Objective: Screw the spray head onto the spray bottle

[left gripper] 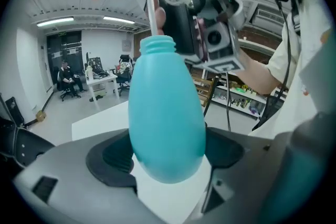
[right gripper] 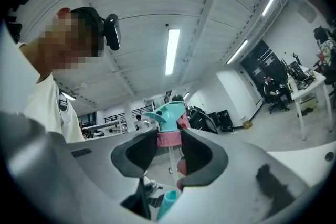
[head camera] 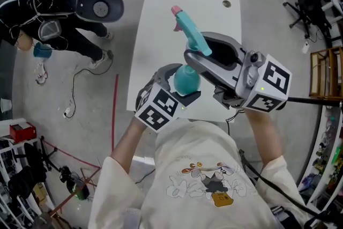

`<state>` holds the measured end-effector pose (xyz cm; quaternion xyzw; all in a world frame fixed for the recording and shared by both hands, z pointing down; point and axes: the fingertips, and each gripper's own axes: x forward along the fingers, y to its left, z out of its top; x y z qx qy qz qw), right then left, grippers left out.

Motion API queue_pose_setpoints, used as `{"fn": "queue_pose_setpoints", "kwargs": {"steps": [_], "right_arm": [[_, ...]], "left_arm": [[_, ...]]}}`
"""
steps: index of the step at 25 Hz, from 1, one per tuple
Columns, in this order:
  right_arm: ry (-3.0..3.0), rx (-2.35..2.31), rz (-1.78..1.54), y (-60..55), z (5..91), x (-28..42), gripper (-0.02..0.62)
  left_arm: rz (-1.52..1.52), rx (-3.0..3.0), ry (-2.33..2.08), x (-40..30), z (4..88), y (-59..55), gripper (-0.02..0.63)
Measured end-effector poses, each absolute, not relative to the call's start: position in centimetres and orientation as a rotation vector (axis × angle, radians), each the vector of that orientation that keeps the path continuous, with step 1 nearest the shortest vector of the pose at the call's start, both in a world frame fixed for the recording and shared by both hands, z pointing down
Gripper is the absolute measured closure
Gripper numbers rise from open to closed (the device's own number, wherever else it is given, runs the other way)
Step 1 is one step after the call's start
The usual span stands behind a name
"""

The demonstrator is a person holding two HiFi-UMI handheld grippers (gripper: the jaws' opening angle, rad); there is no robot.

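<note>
Head view: left gripper (head camera: 184,87) clamped on the teal spray bottle (head camera: 186,79), held up over the tabletop's (head camera: 161,29) near edge. Right gripper (head camera: 206,50) just above it, gripping the spray head (head camera: 188,29).

Left gripper view: both pads press the bottle's belly. Bottle upright, neck uncapped, dip tube (left gripper: 151,8) reaching down to its mouth.

Right gripper view: jaws half closed onto the head's pink collar (right gripper: 169,139); tube hangs below.

Teal spray head (head camera: 190,32) above uncapped teal bottle (head camera: 186,80)
</note>
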<state>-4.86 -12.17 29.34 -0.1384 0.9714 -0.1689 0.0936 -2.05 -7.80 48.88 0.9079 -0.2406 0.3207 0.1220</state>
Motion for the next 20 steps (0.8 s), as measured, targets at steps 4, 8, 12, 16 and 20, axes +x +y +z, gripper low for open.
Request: {"fn": "queue_pose_setpoints", "kwargs": {"steps": [4, 8, 12, 16, 20], "right_arm": [[2.880, -0.299, -0.524, -10.8, 29.9, -3.7, 0.451], [2.852, -0.212, -0.454, -10.2, 28.1, -3.0, 0.451], [2.863, -0.078, -0.365, -9.0, 26.5, -2.2, 0.451], [2.854, 0.082, -0.352, -7.2, 25.3, -1.6, 0.451], [2.853, 0.242, -0.369, -6.0, 24.7, -1.3, 0.451]], "left_arm": [[0.899, 2.677, -0.689, -1.0, 45.0, -8.3, 0.199], [0.919, 2.719, -0.678, -1.1, 41.3, -8.4, 0.199], [0.974, 2.762, -0.645, -0.2, 39.0, -7.4, 0.199], [1.004, 2.808, -0.590, 0.4, 37.7, -5.8, 0.199], [0.953, 2.807, -0.486, 1.2, 37.0, -4.9, 0.199]]}}
